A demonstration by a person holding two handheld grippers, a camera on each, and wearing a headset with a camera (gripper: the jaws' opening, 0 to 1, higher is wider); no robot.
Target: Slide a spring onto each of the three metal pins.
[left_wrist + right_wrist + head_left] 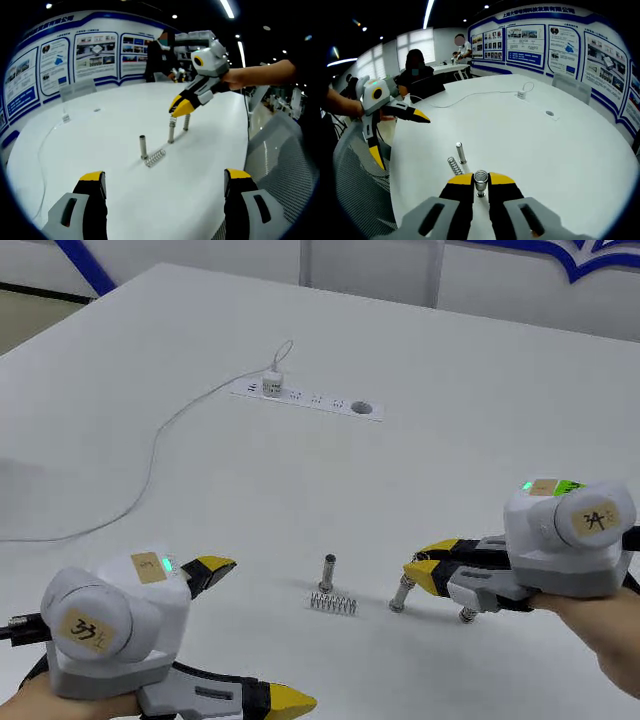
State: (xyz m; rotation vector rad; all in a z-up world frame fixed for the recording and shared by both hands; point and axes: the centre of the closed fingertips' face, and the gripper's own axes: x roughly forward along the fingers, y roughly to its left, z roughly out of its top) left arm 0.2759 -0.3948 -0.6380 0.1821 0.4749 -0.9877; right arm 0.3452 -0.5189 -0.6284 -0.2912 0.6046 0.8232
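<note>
A bare metal pin (327, 573) stands on the white table (420, 440), and a loose spring (333, 603) lies just in front of it. My right gripper (420, 570) is shut on a spring (480, 179) that sits around the top of a second pin (400, 595). Just behind that, a third pin (467, 613) carries a spring. In the left gripper view the bare pin (143, 147), loose spring (155, 157) and right gripper (177, 106) lie ahead. My left gripper (262, 632) is open, with nothing between its jaws, left of the bare pin.
A white power strip (310, 400) with a plugged charger (272, 383) lies at the far middle of the table; its cable (150, 470) trails to the left edge. A person (415, 65) sits beyond the table in the right gripper view.
</note>
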